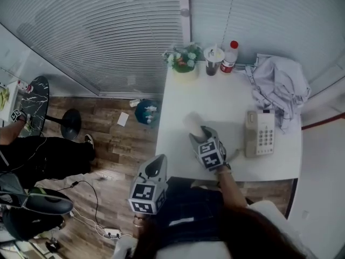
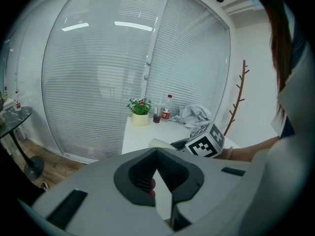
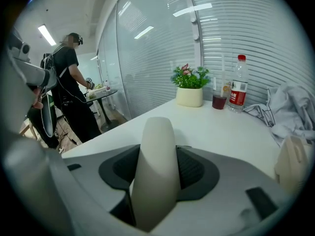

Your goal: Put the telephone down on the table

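Handset (image 3: 155,171), cream and rounded, sits closest to the lens in the right gripper view, clamped between the jaws of the right gripper (image 3: 156,151). Both dark pads press its flanks. Its long axis runs along the jaws, pointing forward and downward, with the free end out beyond the jaw tips.

From the head view, the right gripper (image 1: 199,135) holds the handset (image 1: 192,122) over the near-left part of the white bench (image 1: 226,99). Whether the free end touches the surface cannot be told. The telephone base (image 1: 260,133) lies flat to the right of the handset, apart from it, with bare bench between them.

The left gripper (image 1: 156,165) hangs off the bench's near-left edge. Its jaws are closed at the tips with nothing between them, as the left gripper view (image 2: 156,151) shows.

Judgement: the right hand alone carries the task. The bench lies directly below and ahead of the jaws, so the set-down is a descent. Because the handset slopes tip-down, the free end would probably land first, and levelling the wrist beforehand would let it settle along its length.
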A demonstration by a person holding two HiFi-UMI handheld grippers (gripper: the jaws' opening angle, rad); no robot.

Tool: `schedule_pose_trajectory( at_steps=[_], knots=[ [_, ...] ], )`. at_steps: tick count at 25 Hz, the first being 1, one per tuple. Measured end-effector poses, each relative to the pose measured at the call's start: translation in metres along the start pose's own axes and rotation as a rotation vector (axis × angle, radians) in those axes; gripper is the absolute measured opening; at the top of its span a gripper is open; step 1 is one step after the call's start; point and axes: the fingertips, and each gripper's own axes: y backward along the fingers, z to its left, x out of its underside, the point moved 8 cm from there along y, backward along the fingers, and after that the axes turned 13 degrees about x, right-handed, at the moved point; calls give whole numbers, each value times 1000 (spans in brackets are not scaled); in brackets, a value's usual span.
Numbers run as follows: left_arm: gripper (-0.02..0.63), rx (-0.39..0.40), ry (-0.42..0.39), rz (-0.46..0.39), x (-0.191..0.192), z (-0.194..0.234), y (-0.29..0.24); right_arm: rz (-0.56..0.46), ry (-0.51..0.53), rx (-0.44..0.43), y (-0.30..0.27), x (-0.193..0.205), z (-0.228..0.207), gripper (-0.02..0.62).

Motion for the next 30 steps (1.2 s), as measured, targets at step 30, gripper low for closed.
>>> schedule_pose_trajectory(
  at_steps=[30],
  knots=[
    [8,-51,39,2,7,-7,1,27,128,-15,-13,-1,15,225]
  ],
)
